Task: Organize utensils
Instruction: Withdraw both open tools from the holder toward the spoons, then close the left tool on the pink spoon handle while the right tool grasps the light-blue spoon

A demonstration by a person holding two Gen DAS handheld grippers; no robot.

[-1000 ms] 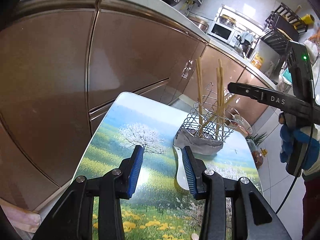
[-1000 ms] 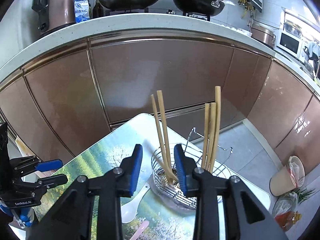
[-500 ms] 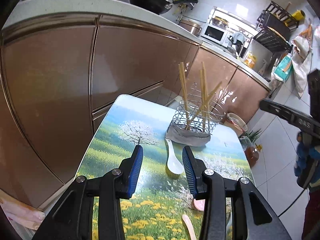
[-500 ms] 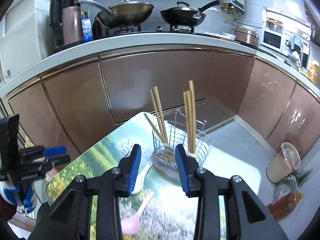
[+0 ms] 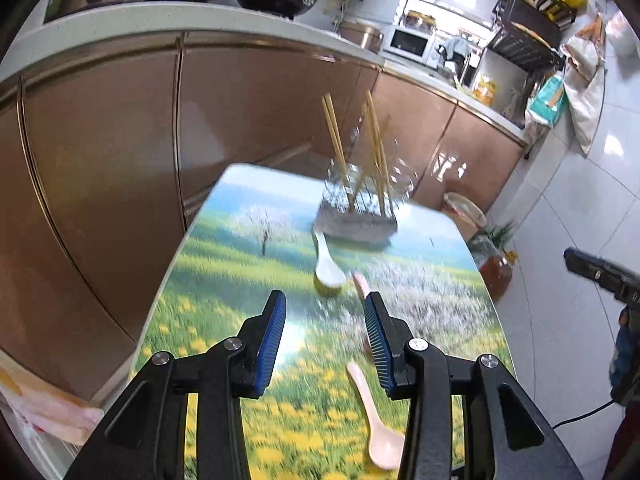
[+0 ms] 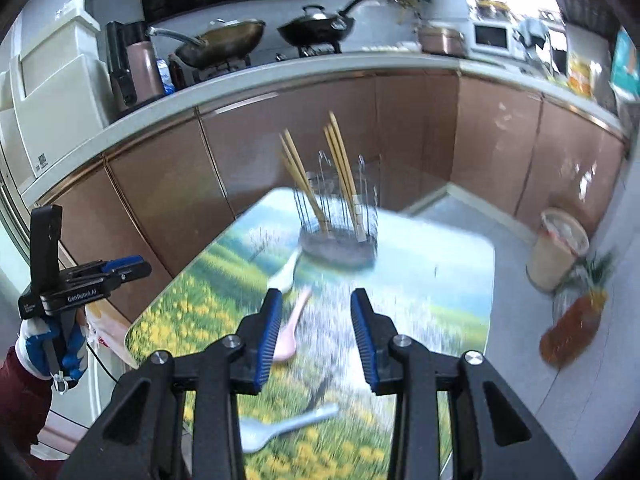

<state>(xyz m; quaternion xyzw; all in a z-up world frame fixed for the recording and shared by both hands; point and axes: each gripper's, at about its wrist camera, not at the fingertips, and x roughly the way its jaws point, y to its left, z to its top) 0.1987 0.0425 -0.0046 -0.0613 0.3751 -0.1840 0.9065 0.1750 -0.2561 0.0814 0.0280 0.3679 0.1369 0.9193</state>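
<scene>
Presently nothing is held: the left gripper (image 5: 325, 338) and right gripper (image 6: 316, 336) both hang parted above the table (image 5: 224, 280). Four spoons lie loose on it: white (image 5: 326, 262), pink (image 6: 290, 334), cream (image 5: 376, 430) and blue (image 6: 276, 430). They are judged light, stiff and slippery (likely plastic), best pinched across the handle. Compared with a second ago, both grippers have been drawn back from the chopstick rack (image 6: 338, 240).

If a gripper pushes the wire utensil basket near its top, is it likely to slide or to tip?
The wire utensil basket probably tips: it looks tall and light, and its chopsticks rise well above the rim. The glossy table may also let it slide.
</scene>
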